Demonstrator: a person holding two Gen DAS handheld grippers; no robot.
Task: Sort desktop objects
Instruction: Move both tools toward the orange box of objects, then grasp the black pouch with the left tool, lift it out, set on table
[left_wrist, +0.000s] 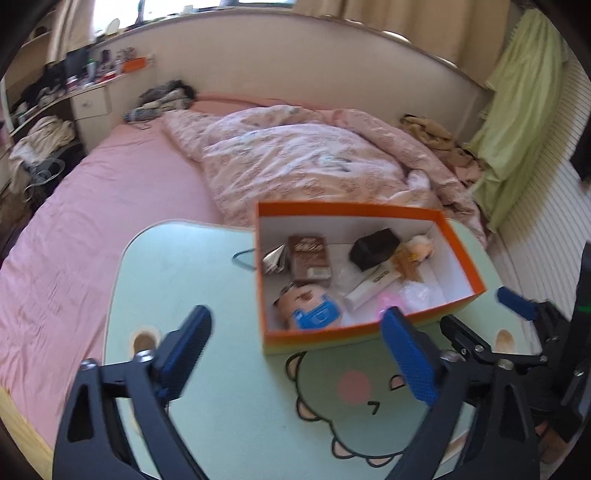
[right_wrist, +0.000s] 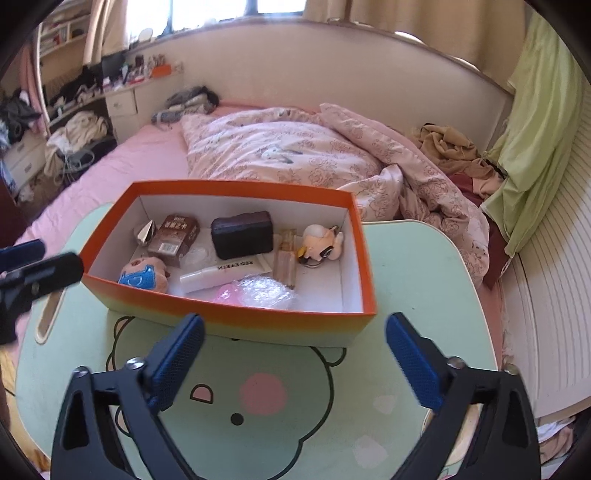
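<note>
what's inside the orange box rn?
In the orange box: brown carton, black block, white tube, foil packet, two plush keychains, bubble wrap over something pink, mostly hidden. The floor under them is covered.

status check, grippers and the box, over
Left gripper open, empty. Right gripper open, empty. Items in orange box on table. Nothing in the way.

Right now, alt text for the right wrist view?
An open orange box sits on a green cartoon-print table on a bed, holding a brown carton, black block, white tube and small dolls. The right tool hovers open and empty before it.
</note>
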